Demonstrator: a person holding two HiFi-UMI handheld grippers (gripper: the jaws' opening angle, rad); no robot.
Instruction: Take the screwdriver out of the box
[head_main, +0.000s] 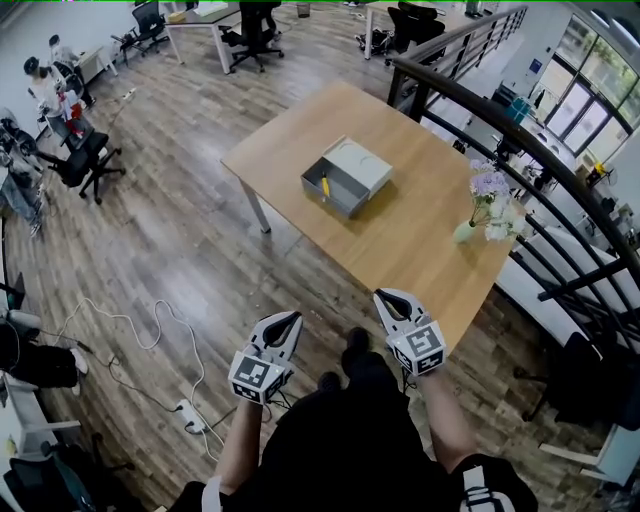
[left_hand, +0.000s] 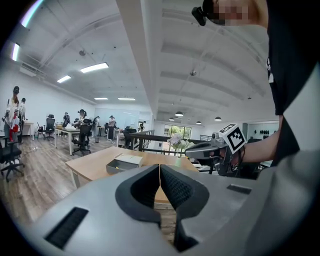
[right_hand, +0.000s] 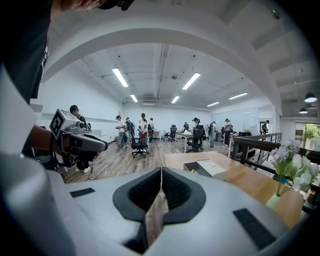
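The person stands on the wood floor, well apart from the light brown wooden table (head_main: 420, 250). On the table sits the flat grey box (head_main: 345, 180). Its pale lid covers only the far part, so the near part is open. The small yellow-handled screwdriver (head_main: 325, 186) lies inside that open part, near the left wall of the box. Nothing touches it. The grey hand-held left gripper (head_main: 290, 322) and the grey hand-held right gripper (head_main: 388, 298) are held low in front of the person's body, side by side, and both point toward the table. I think they are held this way because the person is too far off to reach the box. In the left gripper view the two dark pads press together with nothing between them, and the right gripper view shows the same. There is nothing to hold yet, so closed makes sense. A little vase of pale purple and white flowers (head_main: 487, 205) stands near the table's right edge, apart from the box, so it should not get in the way. The job looks not begun. The person must walk closer, and one gripper must open up before it can pinch the handle.
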